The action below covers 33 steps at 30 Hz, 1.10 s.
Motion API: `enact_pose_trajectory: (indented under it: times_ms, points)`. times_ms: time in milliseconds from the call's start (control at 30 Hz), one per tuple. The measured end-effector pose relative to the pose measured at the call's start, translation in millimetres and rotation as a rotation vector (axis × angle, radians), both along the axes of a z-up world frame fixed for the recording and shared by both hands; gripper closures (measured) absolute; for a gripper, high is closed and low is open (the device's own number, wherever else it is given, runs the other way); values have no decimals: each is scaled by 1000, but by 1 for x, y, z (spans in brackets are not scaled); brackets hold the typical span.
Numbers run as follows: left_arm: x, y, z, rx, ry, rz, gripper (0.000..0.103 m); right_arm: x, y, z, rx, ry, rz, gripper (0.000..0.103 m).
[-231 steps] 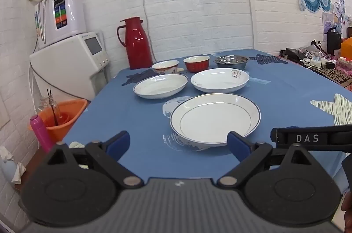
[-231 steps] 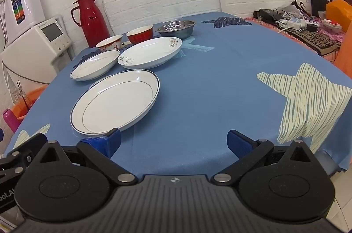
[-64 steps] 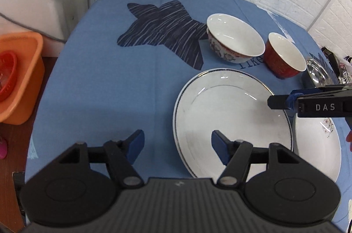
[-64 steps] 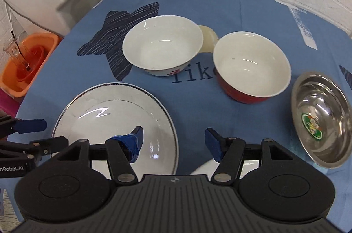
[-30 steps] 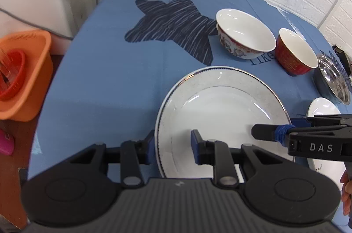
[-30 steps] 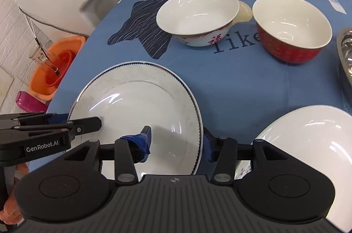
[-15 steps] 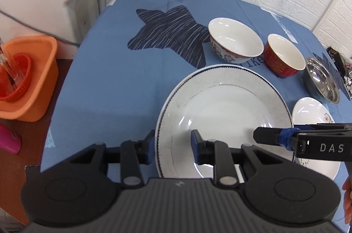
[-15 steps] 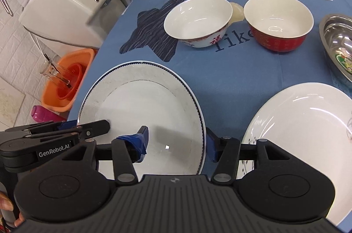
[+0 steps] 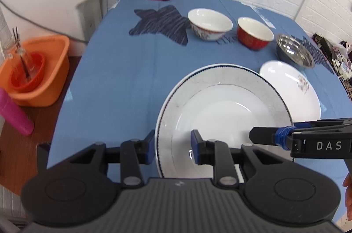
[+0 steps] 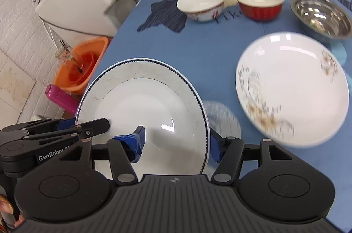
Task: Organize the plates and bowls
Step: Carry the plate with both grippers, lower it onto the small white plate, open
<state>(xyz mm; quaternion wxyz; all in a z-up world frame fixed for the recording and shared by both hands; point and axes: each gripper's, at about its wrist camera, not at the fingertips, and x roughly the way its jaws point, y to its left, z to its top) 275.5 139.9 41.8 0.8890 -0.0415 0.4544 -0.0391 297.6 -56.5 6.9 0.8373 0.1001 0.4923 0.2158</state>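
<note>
A blue-rimmed plate [image 9: 222, 109], pinched on opposite rims by the left gripper [image 9: 172, 147] and right gripper [image 10: 176, 142], has been lifted off the counter [image 9: 123, 70] at lower centre, seemingly for stacking on the floral plate [image 10: 292, 87].

I see bare blue-clothed desk [image 9: 114, 87] open on my left; the white floral plate [image 10: 294, 87] crowds the right.
</note>
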Motion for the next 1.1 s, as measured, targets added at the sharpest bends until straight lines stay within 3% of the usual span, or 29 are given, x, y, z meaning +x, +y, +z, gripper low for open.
enact_pose_trajectory:
  times_ms: [300,567,700,767,833,900,1033,1100]
  points:
    - [-55,-9,-26,-1,26,-33,79,-56,-3,-17,-50,-4,-1,53]
    - [-73,-5,-39,-44,20,-52,79,-75,7,-20,-136,-70,19,51]
    - [-75,-1,-43,-69,7,-65,79,-74,7,-20,-131,-80,12,51]
    - [-75,1,-44,-90,9,-74,74,-73,6,-20,-126,-82,15,51]
    - [-76,5,-43,-130,5,-83,52,-70,5,-22,-133,-85,10,51]
    - [-78,9,-41,-153,-1,-85,50,-67,4,-25,-113,-81,3,51]
    - [-83,16,-35,-102,-25,-72,47,-65,10,-27,-117,-86,6,51]
    - [-86,23,-32,-119,-38,-84,46,-64,13,-25,-132,-100,21,51]
